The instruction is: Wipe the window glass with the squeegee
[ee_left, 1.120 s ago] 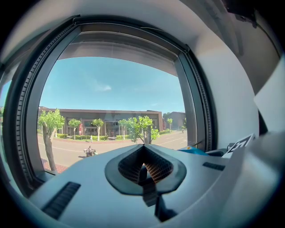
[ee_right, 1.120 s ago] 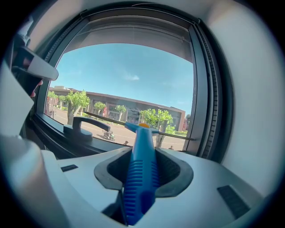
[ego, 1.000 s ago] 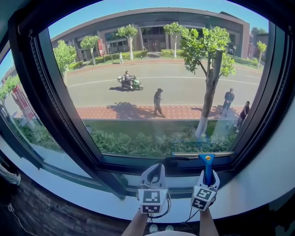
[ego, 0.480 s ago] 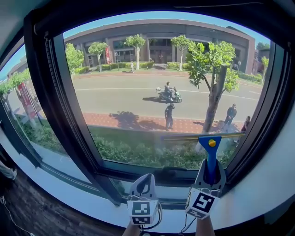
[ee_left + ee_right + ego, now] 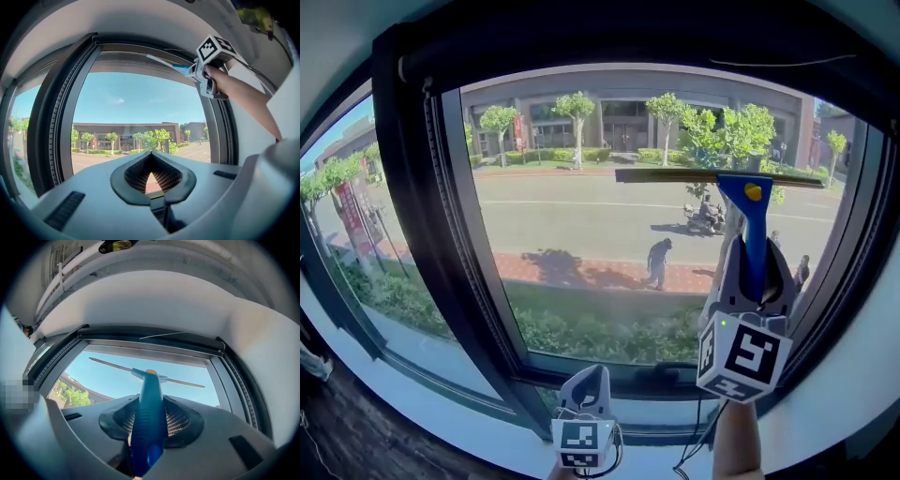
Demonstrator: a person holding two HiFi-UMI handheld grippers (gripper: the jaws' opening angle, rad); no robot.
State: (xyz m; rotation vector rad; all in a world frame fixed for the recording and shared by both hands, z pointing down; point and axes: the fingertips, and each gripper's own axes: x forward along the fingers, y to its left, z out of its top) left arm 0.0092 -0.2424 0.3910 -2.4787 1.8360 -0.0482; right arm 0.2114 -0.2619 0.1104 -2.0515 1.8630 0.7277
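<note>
Two tongs: right tongs (image 5: pixel 753 272) pinch squeegee (image 5: pixel 750 202) handle, blade high at right of window glass (image 5: pixel 581 234); left tongs (image 5: pixel 589 377) pressed together, empty, low down. Risk: uneven pressure tilts blade, streaks; handle may slip.

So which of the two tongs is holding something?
The right tongs: they are clamped on the blue squeegee handle, up in front of the window glass. The left tongs are shut with nothing between them, lower down.
</note>
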